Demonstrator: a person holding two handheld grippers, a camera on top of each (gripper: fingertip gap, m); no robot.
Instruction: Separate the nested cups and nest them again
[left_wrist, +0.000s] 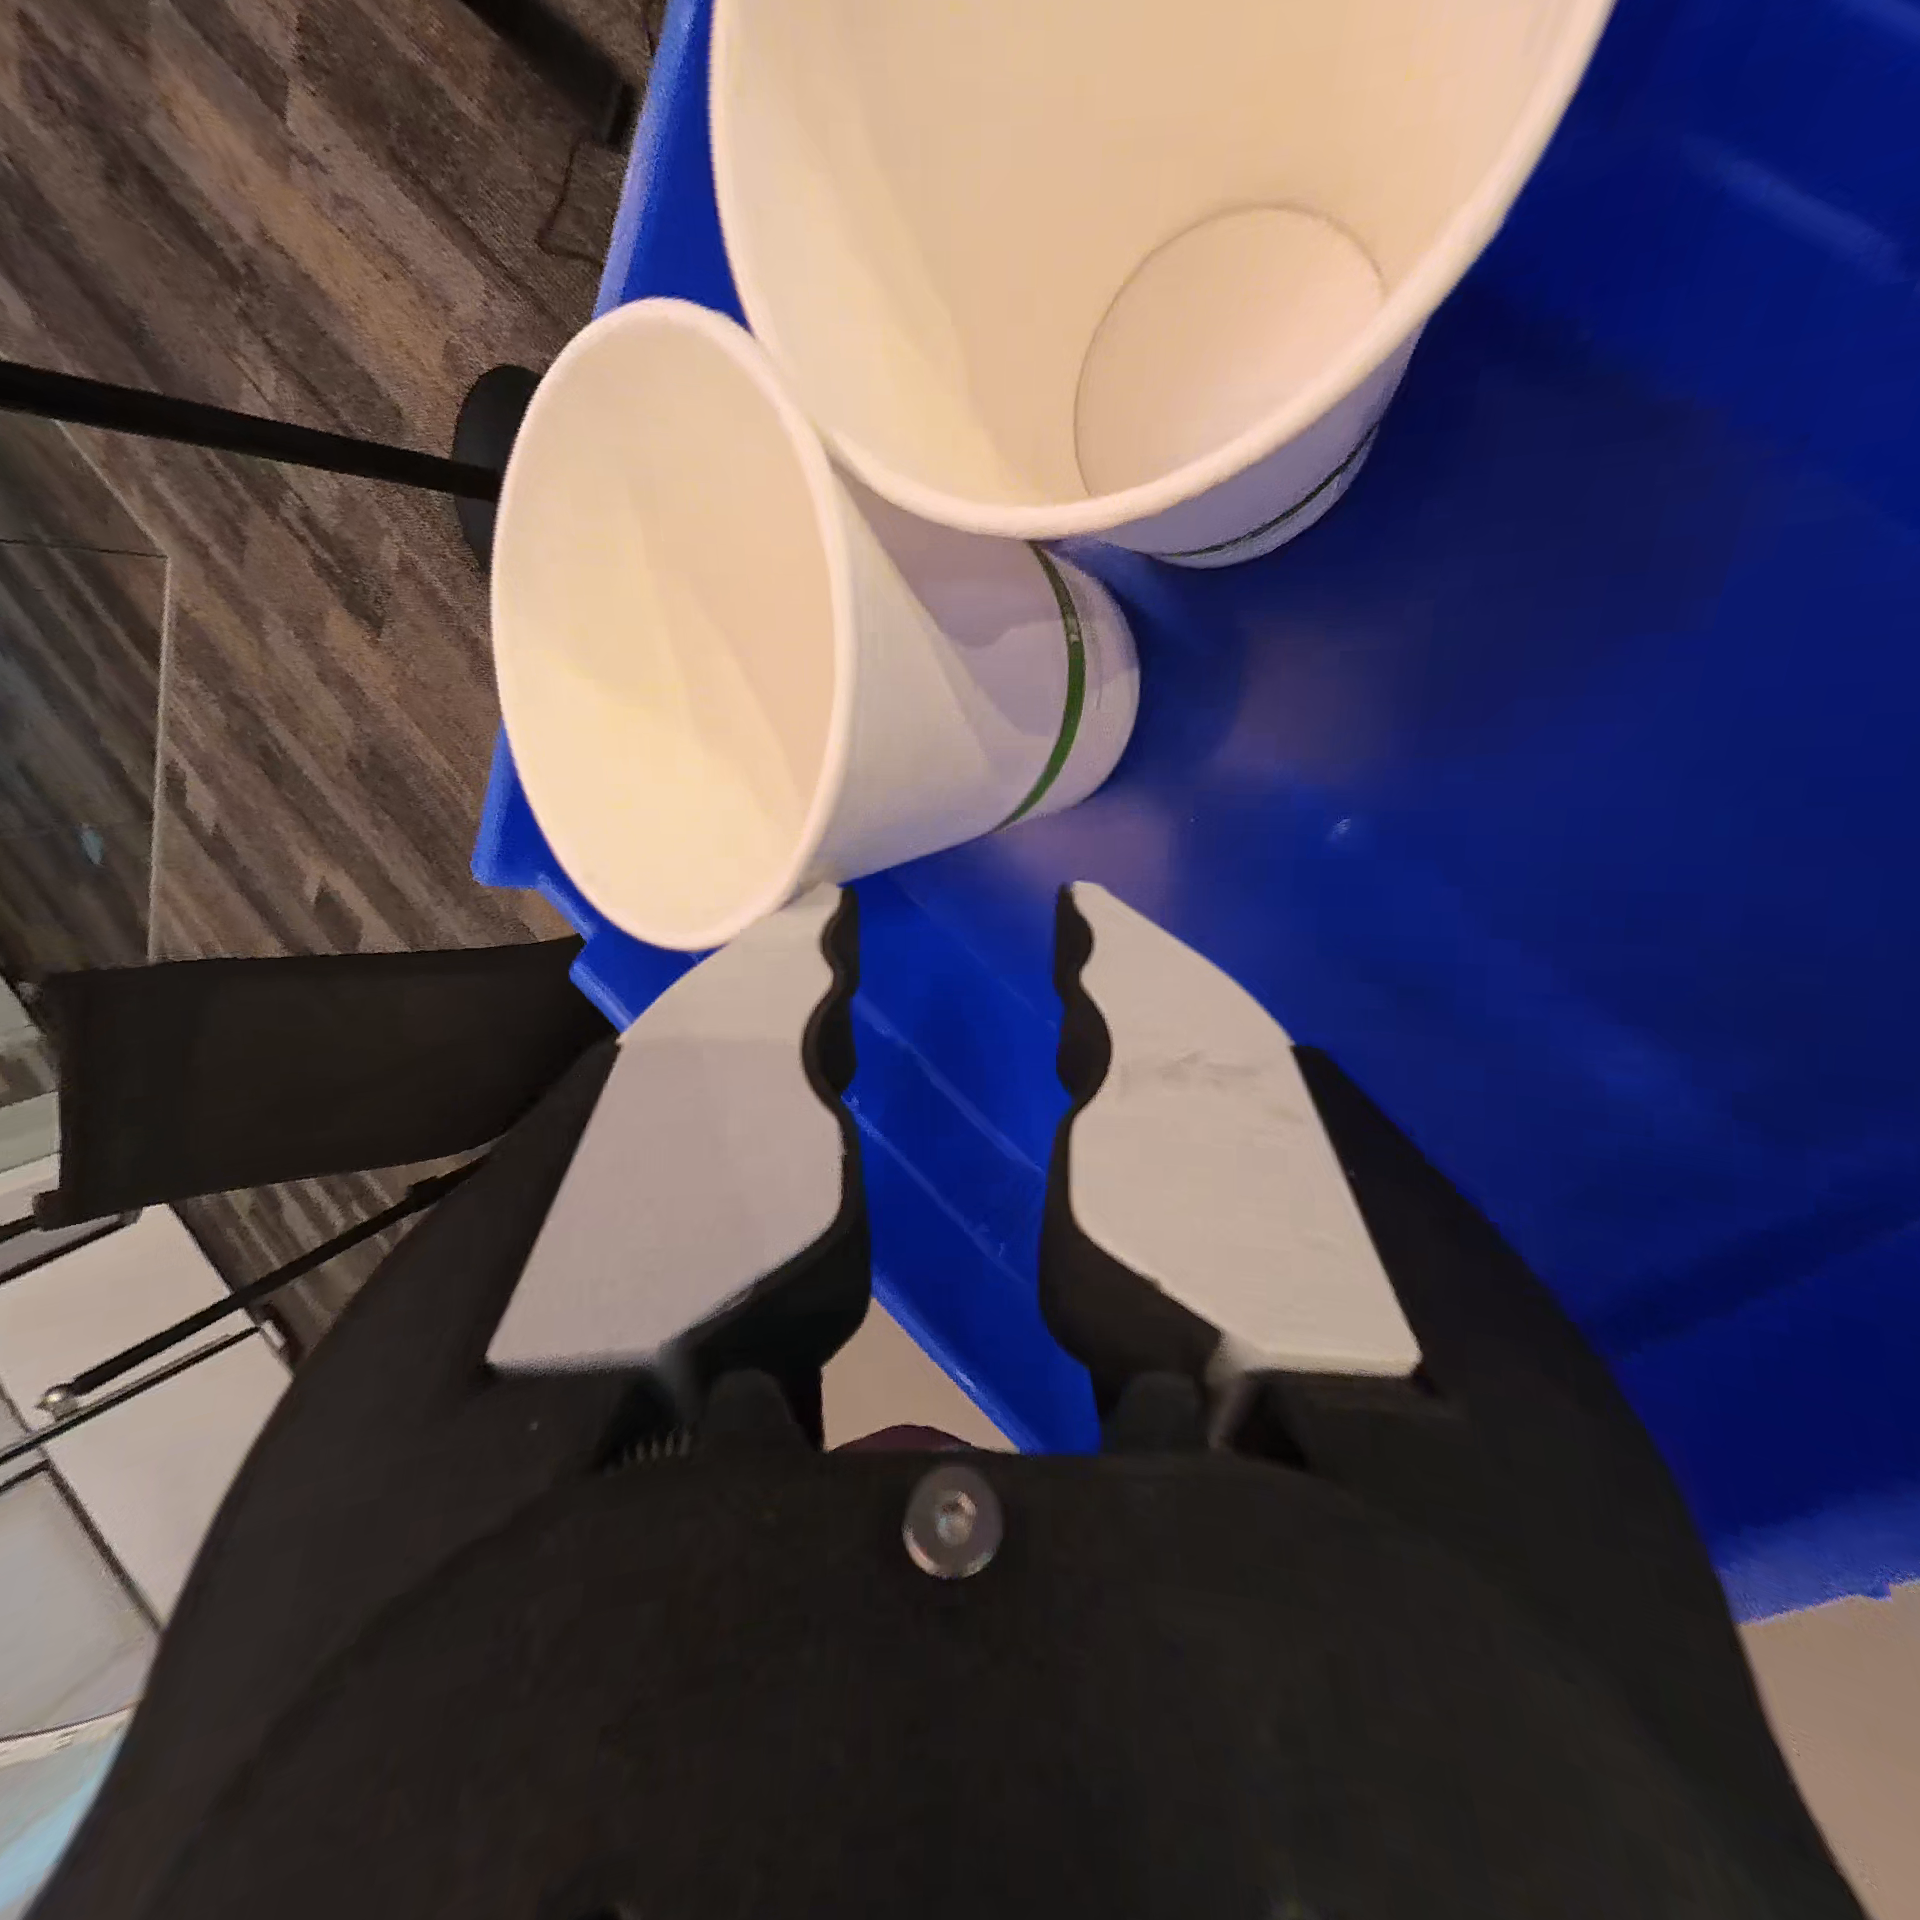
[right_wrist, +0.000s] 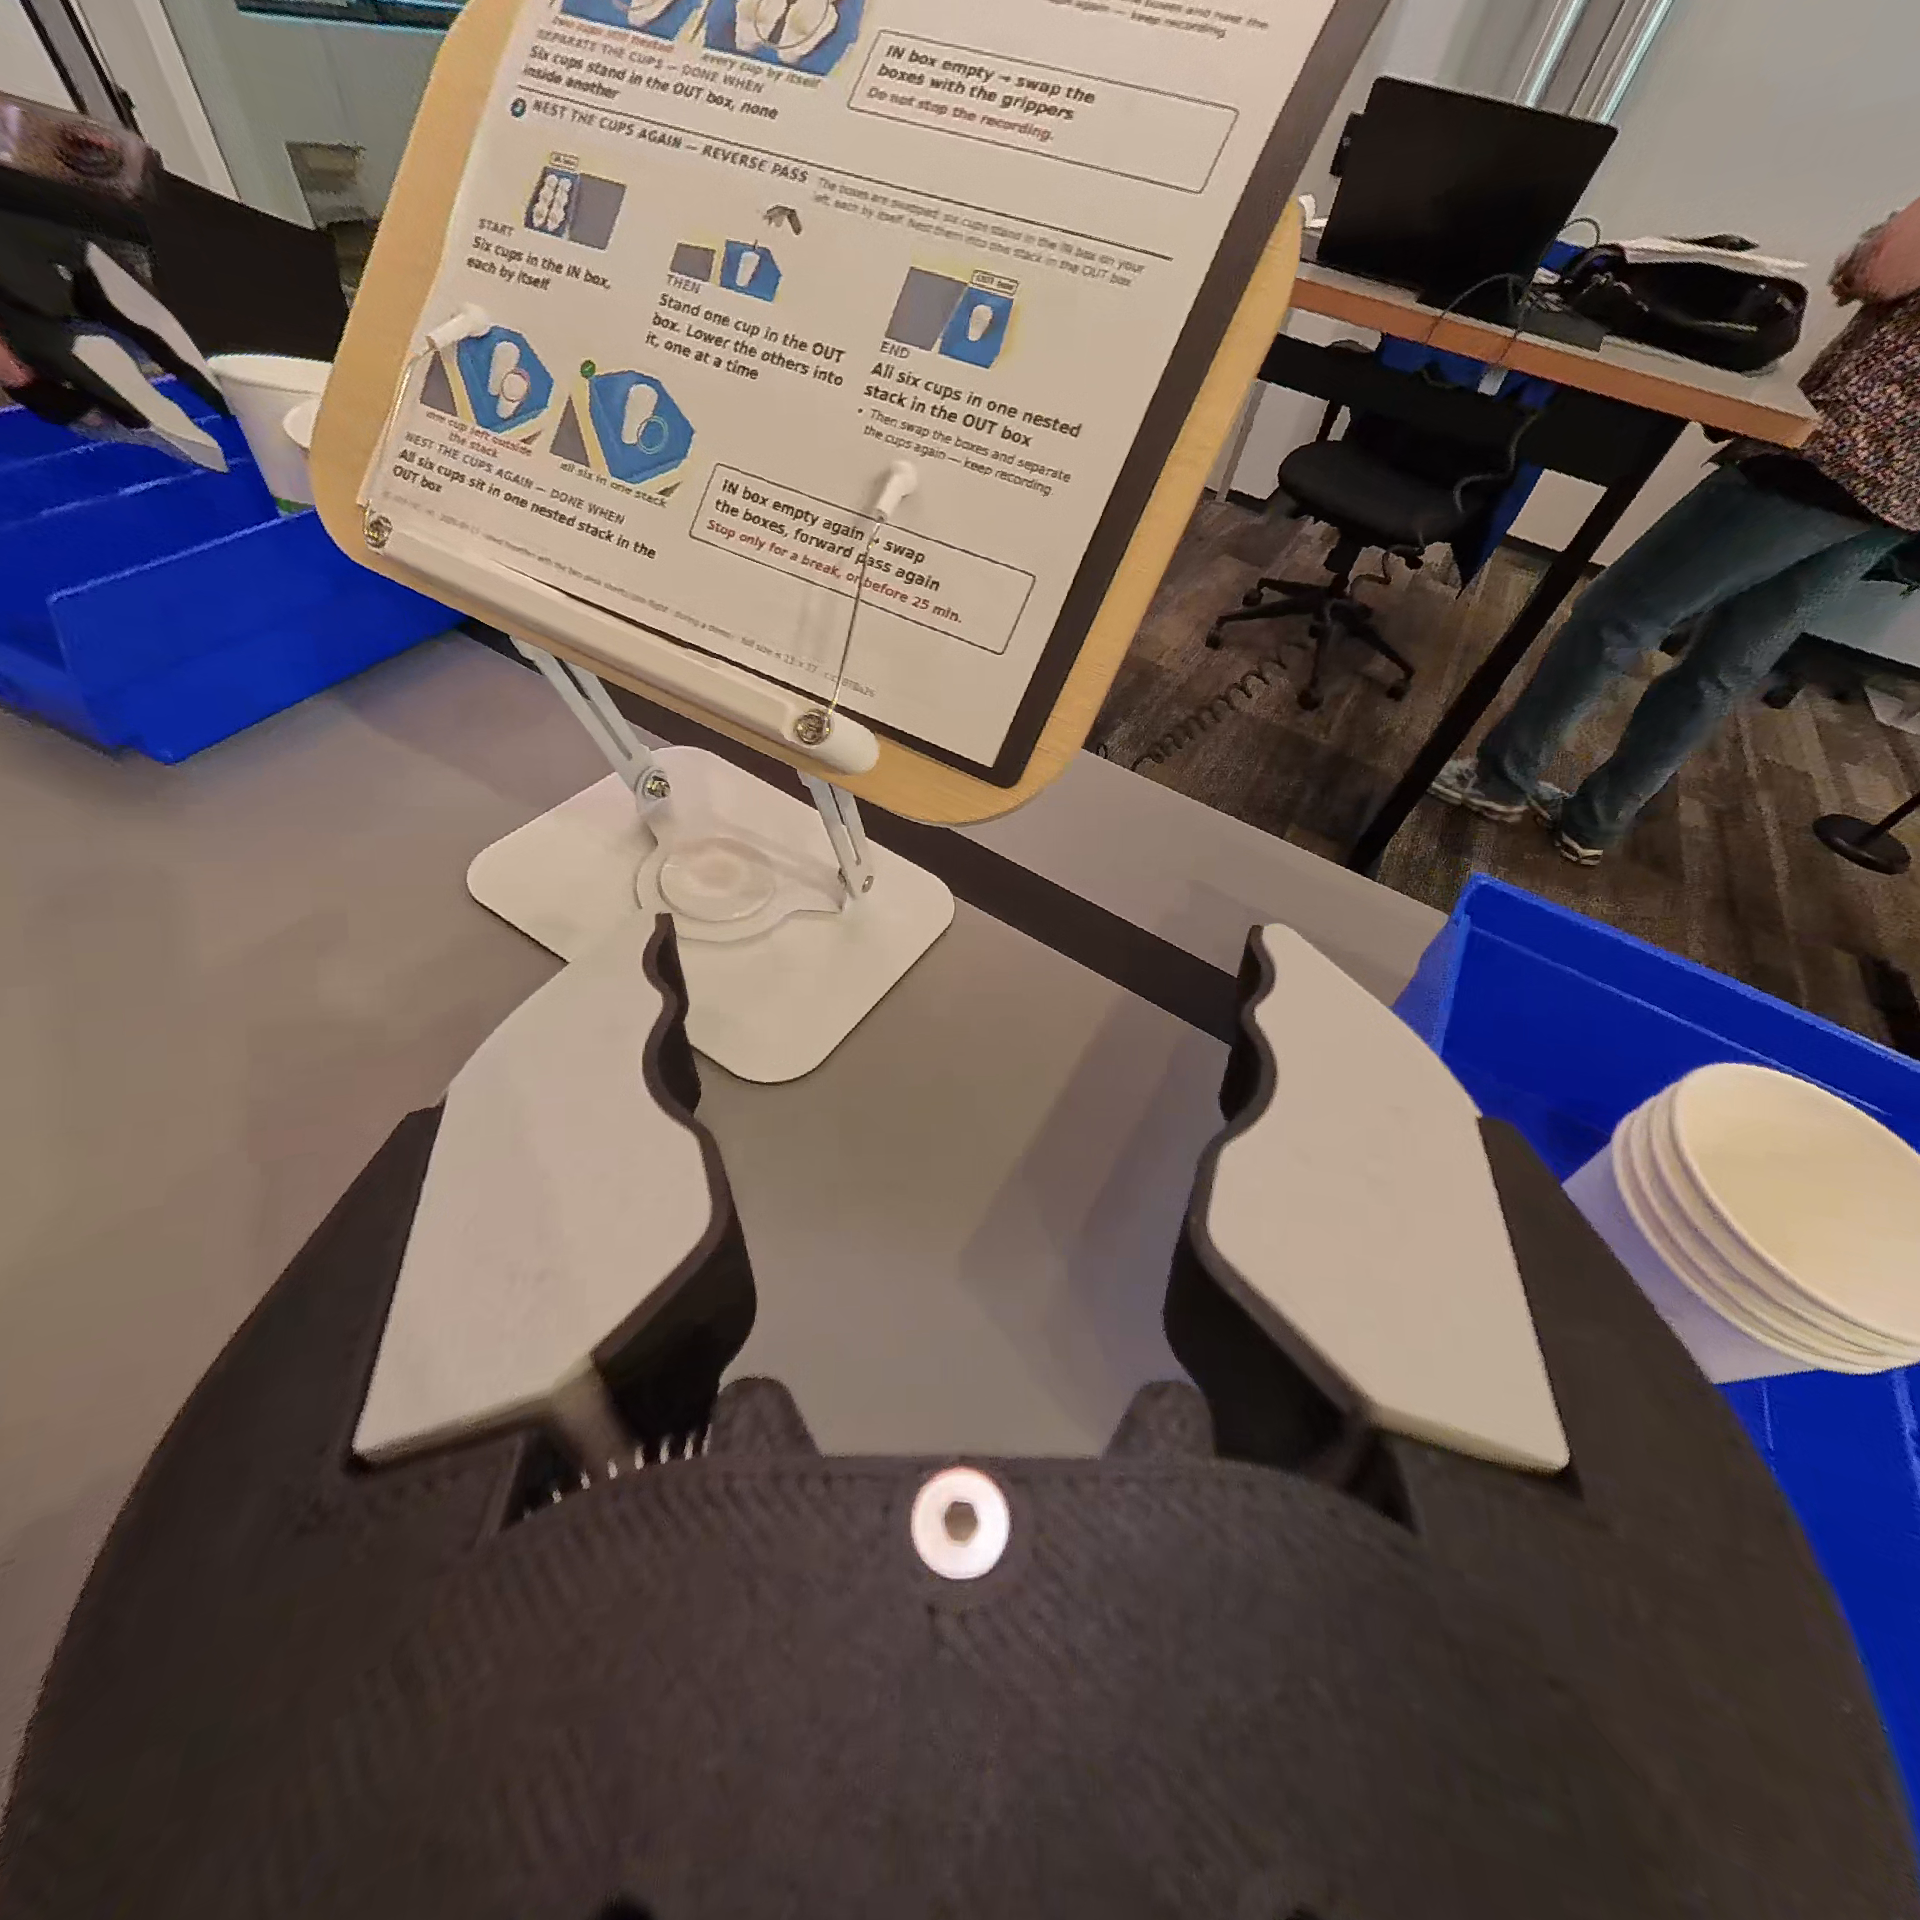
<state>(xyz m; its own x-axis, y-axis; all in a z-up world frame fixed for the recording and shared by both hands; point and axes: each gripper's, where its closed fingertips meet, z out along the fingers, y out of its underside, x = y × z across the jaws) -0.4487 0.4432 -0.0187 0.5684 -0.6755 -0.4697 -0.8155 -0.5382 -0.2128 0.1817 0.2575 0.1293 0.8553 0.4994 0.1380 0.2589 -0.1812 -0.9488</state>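
Observation:
In the left wrist view two white paper cups with a green band near the base stand apart in a blue box (left_wrist: 1558, 831): one cup (left_wrist: 727, 623) just beyond my fingertips and another cup (left_wrist: 1039, 260) behind it. My left gripper (left_wrist: 956, 904) is open with nothing between its pads; the near cup's rim lies just past one fingertip (left_wrist: 821, 935). My right gripper (right_wrist: 961, 945) is wide open and empty over the grey table (right_wrist: 260, 1039). A nested stack of white cups (right_wrist: 1787, 1216) stands in a second blue box (right_wrist: 1558, 997) to its right.
A document stand (right_wrist: 790, 364) with a printed sheet rests on a white base (right_wrist: 727, 935) ahead of the right gripper. The left box (right_wrist: 208, 644), a cup (right_wrist: 265, 405) and the left gripper (right_wrist: 135, 353) show far left. A person (right_wrist: 1714, 623) and an office chair (right_wrist: 1351, 520) are beyond the table. The left gripper's tips are roughly 70 centimetres from the right gripper's.

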